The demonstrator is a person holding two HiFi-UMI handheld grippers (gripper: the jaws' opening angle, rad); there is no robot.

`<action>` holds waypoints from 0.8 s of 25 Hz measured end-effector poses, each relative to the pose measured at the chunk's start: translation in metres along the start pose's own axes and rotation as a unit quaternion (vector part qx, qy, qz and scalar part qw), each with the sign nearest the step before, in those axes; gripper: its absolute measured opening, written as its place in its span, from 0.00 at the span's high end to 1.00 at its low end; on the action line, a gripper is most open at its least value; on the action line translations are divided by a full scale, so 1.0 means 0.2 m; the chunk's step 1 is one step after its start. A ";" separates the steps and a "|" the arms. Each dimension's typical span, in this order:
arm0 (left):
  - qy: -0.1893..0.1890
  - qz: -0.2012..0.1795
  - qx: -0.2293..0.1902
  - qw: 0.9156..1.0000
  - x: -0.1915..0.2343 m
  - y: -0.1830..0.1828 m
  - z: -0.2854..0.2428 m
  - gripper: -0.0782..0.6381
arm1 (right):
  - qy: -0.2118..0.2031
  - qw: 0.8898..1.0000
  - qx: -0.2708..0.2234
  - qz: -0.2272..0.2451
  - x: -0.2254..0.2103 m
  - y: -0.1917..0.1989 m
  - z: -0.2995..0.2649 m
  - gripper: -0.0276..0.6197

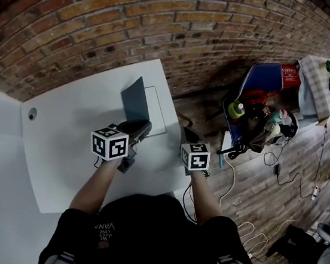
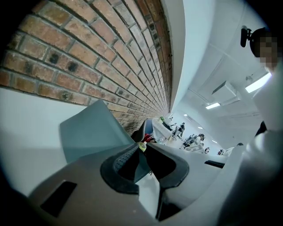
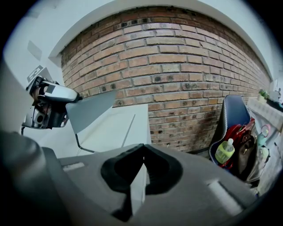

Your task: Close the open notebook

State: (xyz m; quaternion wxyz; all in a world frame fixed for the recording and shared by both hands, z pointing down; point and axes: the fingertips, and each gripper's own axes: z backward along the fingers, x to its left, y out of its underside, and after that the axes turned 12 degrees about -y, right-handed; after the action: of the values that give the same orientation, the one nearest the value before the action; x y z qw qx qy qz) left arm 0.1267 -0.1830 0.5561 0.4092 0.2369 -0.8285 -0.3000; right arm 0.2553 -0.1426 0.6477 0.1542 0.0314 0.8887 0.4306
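Note:
The notebook lies open on the white table (image 1: 60,151), its white page (image 1: 157,112) flat. Its grey cover (image 1: 135,99) stands tilted up from the spine. My left gripper (image 1: 142,129) is shut on the near edge of that cover. In the left gripper view the cover (image 2: 88,130) runs in between the pads of the left gripper (image 2: 142,148). From the right gripper view I see the lifted cover (image 3: 92,110), the left gripper (image 3: 66,103) on its corner and the page (image 3: 119,128) below. My right gripper (image 3: 142,158) is shut and holds nothing, near the table's right edge (image 1: 186,138).
A brick wall (image 1: 167,20) runs behind the table. Right of the table is a blue chair (image 1: 262,81) loaded with bags and a green bottle (image 1: 236,109). Cables (image 1: 231,179) trail over the wooden floor. A round hole (image 1: 32,114) sits in the tabletop at the left.

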 end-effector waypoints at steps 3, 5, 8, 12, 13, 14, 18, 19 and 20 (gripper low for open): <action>0.001 -0.003 0.004 1.000 -0.01 0.00 -0.03 0.80 | 0.001 1.000 0.001 -0.001 -0.01 0.01 0.02 0.96; 0.001 -0.006 0.006 1.000 -0.02 0.00 -0.04 0.79 | 0.003 1.000 0.001 -0.003 -0.01 0.01 0.03 0.96; 0.002 -0.006 0.013 1.000 -0.02 0.02 -0.06 0.75 | 0.008 1.000 0.000 -0.007 -0.03 0.01 0.04 0.96; 0.001 -0.005 0.017 1.000 -0.01 0.03 -0.06 0.72 | 0.009 1.000 0.002 -0.004 -0.04 0.02 0.05 0.96; 0.000 -0.004 0.017 1.000 -0.01 0.04 -0.06 0.72 | 0.008 1.000 0.003 -0.004 -0.03 0.02 0.05 0.96; 0.000 -0.003 0.018 1.000 -0.01 0.04 -0.06 0.72 | 0.008 1.000 0.003 -0.004 -0.03 0.02 0.05 0.96; -0.005 -0.007 0.012 1.000 0.00 0.02 -0.04 0.72 | 0.004 1.000 -0.003 -0.002 0.00 -0.01 0.04 0.96; -0.006 -0.009 0.009 1.000 0.01 0.01 -0.03 0.72 | 0.003 1.000 -0.004 -0.001 0.01 -0.01 0.04 0.96; -0.007 -0.009 0.007 1.000 0.01 0.01 -0.03 0.72 | 0.003 1.000 -0.004 0.000 0.01 -0.01 0.04 0.96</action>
State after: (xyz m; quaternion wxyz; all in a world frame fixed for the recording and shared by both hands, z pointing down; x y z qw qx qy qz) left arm 0.1297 -0.1851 0.5608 0.3988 0.2454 -0.8313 -0.2994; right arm 0.2550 -0.1379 0.6409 0.1519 0.0301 0.8875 0.4340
